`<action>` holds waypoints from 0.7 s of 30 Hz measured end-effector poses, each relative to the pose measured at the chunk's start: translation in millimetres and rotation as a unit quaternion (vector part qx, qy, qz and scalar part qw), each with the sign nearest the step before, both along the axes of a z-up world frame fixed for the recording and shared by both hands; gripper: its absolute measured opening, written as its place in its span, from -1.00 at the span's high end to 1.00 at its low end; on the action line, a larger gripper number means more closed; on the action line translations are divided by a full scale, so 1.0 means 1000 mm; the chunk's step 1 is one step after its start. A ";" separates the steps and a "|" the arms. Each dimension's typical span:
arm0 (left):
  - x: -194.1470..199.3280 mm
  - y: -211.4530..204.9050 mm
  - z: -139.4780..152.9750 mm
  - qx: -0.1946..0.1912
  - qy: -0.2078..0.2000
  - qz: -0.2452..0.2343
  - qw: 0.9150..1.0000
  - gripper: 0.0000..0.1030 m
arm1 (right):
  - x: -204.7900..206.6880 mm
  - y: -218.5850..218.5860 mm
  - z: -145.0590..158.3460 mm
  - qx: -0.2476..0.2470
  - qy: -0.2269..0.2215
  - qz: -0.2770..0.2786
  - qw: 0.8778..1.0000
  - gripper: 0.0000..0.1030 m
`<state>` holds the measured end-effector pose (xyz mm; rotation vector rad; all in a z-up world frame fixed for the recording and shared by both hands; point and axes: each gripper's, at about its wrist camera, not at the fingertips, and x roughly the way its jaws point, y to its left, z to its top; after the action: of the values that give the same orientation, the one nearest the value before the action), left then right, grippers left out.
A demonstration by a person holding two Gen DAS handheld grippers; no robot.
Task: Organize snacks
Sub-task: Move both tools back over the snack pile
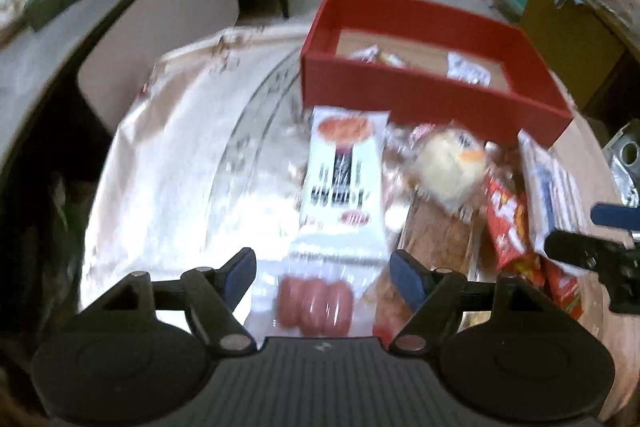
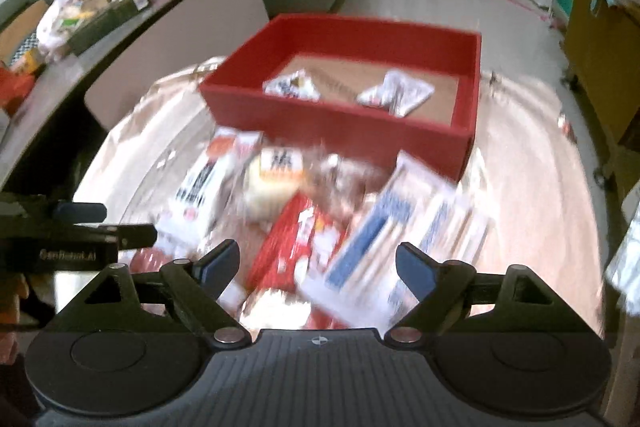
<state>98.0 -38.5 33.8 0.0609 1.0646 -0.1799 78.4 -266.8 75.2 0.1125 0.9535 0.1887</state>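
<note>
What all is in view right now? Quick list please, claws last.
red rectangular cardboard box: 1, red, far side of the round table, open.
small silvery snack packets: 2, white-silver, inside the box on its brown floor.
white sausage pack with pink sausages: 1, white, ahead of the left claw.
pale round bun in clear wrap: 1, cream, in front of the box.
red foil snack bag: 1, red, middle of the pile.
blue-and-white flat packs: about 2, ahead of the right claw.
glossy round table: 1, pale.
left claw: open, empty.
right claw: open, empty.
</note>
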 end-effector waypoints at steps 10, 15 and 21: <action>-0.030 0.004 -0.009 -0.018 0.024 -0.008 1.000 -0.31 | -0.038 0.008 -0.036 0.010 0.062 0.021 0.998 -0.74; -0.029 0.008 -0.009 -0.025 0.029 0.000 0.999 -0.31 | -0.040 0.028 -0.042 0.000 0.072 0.044 0.996 -0.82; -0.029 0.009 -0.016 -0.017 0.039 -0.004 0.999 -0.32 | -0.034 0.054 -0.049 -0.021 0.075 0.072 0.994 -0.89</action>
<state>68.9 -29.6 18.0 0.0275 1.1383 -0.2083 44.0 -212.7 26.6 0.0201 1.1161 0.2957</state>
